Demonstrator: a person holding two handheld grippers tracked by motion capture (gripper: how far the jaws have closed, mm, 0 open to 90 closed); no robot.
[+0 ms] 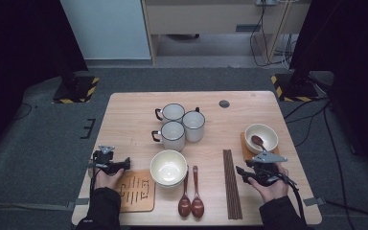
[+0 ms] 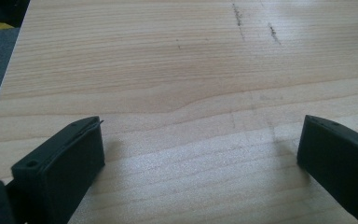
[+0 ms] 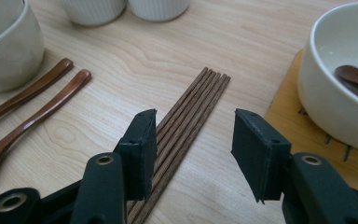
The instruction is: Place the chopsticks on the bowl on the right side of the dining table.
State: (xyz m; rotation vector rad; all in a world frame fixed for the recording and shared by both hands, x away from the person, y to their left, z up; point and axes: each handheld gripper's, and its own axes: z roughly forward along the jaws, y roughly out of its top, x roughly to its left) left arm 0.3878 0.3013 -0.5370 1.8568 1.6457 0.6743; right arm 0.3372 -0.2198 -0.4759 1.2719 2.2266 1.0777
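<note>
Two jaws of our right gripper (image 3: 193, 154) stand partly apart, gripping nothing, low over the bundle of chopsticks (image 3: 182, 126), which lies on the table (image 3: 135, 51) between the wooden spoons (image 3: 32, 112) and the bowl (image 3: 340, 84) on its mat. Our left gripper (image 2: 200, 154) rests wide open and empty over bare wood.

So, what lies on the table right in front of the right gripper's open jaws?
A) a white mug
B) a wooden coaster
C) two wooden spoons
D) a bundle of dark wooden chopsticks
D: in the right gripper view the right gripper stands open just over the chopsticks, which run away from the jaws; no pad touches them yet.
</note>
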